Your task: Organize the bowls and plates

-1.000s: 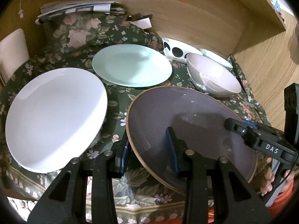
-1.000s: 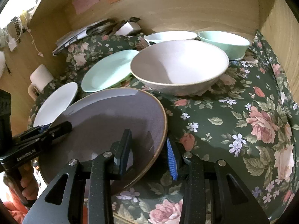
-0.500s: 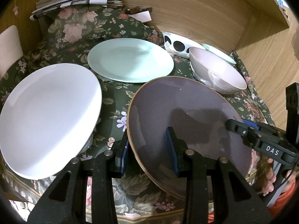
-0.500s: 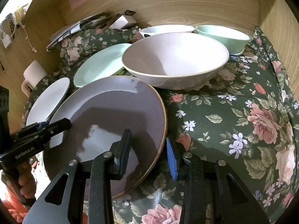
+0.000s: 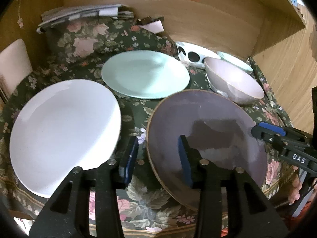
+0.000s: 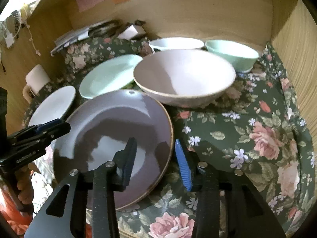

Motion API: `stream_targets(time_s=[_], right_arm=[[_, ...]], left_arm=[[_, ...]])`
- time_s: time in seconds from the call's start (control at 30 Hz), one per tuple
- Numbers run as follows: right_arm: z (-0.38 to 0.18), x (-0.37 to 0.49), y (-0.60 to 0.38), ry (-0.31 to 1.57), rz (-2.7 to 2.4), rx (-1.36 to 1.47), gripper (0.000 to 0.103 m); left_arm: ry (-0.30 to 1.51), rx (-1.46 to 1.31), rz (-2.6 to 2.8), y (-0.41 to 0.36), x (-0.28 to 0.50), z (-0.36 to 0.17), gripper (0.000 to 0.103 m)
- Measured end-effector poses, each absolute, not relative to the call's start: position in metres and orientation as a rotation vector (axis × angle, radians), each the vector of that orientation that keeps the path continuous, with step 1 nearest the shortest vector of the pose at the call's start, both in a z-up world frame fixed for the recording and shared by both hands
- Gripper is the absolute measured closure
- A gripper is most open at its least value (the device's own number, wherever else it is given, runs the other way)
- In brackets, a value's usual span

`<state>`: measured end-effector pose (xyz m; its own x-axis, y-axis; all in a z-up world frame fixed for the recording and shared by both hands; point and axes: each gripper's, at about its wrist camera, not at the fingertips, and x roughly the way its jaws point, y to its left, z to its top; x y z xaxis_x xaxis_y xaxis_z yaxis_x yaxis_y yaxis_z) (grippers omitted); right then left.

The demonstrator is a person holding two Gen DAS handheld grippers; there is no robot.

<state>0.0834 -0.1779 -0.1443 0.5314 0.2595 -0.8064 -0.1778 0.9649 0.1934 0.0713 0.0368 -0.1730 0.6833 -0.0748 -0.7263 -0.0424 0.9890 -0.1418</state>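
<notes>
The purple plate [image 5: 206,138] [image 6: 111,130] with a tan rim lies on the floral cloth in front of the pink bowl [image 6: 184,75]. My left gripper [image 5: 156,156] straddles its left rim and its jaws are opening. One pad is over the plate and the other is outside, with a gap to the rim. My right gripper [image 6: 156,162] straddles the right rim the same way, its jaws also opening and its pads off the plate. Each gripper shows in the other's view: the right gripper [image 5: 277,138] and the left gripper [image 6: 39,132].
A white plate [image 5: 63,125] lies at the left and a mint plate [image 5: 144,73] behind the middle. A spotted bowl [image 5: 192,56] and a mint bowl [image 6: 231,53] stand at the back. Wooden walls close the back and right, with papers [image 5: 83,13] piled back left.
Both grippers' jaws have widened off the purple plate's rim. The plate, held tilted a second ago, has come down flatter onto the cloth.
</notes>
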Motion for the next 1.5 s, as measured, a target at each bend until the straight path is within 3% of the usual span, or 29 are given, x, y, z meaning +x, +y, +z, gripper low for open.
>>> stream_targets(time_s=[0.53, 1.37, 1.5], right_arm=[[-0.104, 0.098, -0.121, 0.836, 0.391, 0.03, 0.031], [-0.141, 0.158, -0.008, 0.998, 0.593, -0.102, 0.031], [-0.152, 0.165, 0.011, 1.046, 0.624, -0.14, 0.031]], left_arm=[[0.621, -0.13, 0.1, 0.082, 0.041, -0.12, 0.016], [0.711, -0.219, 0.355, 0.201, 0.032, -0.157, 0.014], [0.731, -0.227, 0.353, 0.209, 0.032, -0.165, 0.021]])
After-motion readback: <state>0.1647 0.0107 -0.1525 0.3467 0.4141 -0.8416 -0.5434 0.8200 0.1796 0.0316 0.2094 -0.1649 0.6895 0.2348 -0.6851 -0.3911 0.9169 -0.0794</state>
